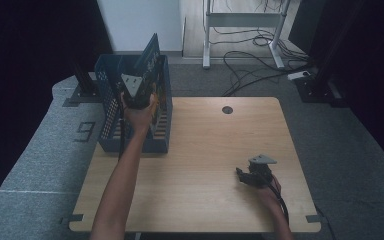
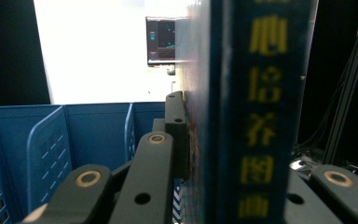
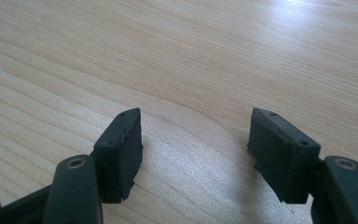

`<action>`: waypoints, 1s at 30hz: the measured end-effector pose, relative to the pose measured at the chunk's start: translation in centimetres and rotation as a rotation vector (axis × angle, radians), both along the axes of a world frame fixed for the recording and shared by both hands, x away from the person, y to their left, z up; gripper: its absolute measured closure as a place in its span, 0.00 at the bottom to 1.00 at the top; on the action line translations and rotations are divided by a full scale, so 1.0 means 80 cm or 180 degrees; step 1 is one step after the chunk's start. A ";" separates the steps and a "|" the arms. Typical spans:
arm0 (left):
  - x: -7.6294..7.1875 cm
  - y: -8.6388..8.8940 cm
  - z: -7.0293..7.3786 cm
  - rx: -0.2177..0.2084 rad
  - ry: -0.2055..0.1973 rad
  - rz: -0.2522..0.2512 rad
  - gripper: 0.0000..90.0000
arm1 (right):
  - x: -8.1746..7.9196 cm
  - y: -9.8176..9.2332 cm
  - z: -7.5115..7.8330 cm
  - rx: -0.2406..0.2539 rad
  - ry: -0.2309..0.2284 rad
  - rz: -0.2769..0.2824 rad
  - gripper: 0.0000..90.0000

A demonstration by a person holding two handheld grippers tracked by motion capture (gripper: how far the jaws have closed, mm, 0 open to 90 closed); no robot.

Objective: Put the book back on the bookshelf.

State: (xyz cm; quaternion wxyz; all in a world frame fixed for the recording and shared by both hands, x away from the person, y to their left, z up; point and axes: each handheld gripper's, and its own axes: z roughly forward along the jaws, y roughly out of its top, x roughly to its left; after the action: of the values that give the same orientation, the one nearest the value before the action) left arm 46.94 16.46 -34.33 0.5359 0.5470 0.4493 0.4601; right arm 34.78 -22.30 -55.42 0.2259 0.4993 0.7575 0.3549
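- The right gripper (image 1: pixel 245 176) rests low on the worktop (image 1: pixel 205 150), near the person's side. In the right gripper view its fingers (image 3: pixel 121 154) stand wide apart, with bare wood between them. It is holding nothing.
- The right hand (image 1: pixel 267 192) is well apart from the basket and is not part of the work right now.
- Farther off, the left hand (image 1: pixel 139 116) reaches out over the back left corner of the worktop. It holds the left gripper (image 1: pixel 136 95) up at the blue basket (image 1: pixel 111 115).
- The left gripper is squeezed onto a dark blue book (image 2: pixel 256 112). In the left gripper view the book stands upright between the fingers (image 2: pixel 175 135), with yellow writing running down its spine.
- The book is in the top of the basket, on the right side. Its top corner sticks up above the rim in the high view. I cannot tell if its bottom edge touches the basket floor yet.
- The basket has thin blue walls (image 2: pixel 46 154) inside that split it into slots. The slots to the left of the book look empty.
- My guess at the step: the book is being put down into a slot of the basket, and the job is almost done.
- Next, the book should go straight down until it sits on the bottom. Then the fingers should let go and lift up, without bumping the thin walls or tipping the book.
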 end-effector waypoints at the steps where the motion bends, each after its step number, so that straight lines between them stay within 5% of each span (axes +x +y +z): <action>1: 0.000 -0.001 0.000 0.0003 -0.0004 -0.0001 0.91 | 0.000 0.000 0.000 -0.0001 -0.0001 0.0000 0.38; 30: 0.016 -0.016 -0.057 0.0070 0.0201 -0.0008 0.91 | -0.002 -0.001 0.000 0.0005 -0.0001 -0.0004 0.38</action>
State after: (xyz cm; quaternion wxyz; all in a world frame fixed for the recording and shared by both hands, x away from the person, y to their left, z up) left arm 48.24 15.15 -38.88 0.5160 0.5676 0.4603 0.4469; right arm 34.65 -22.38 -55.43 0.2259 0.4999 0.7568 0.3554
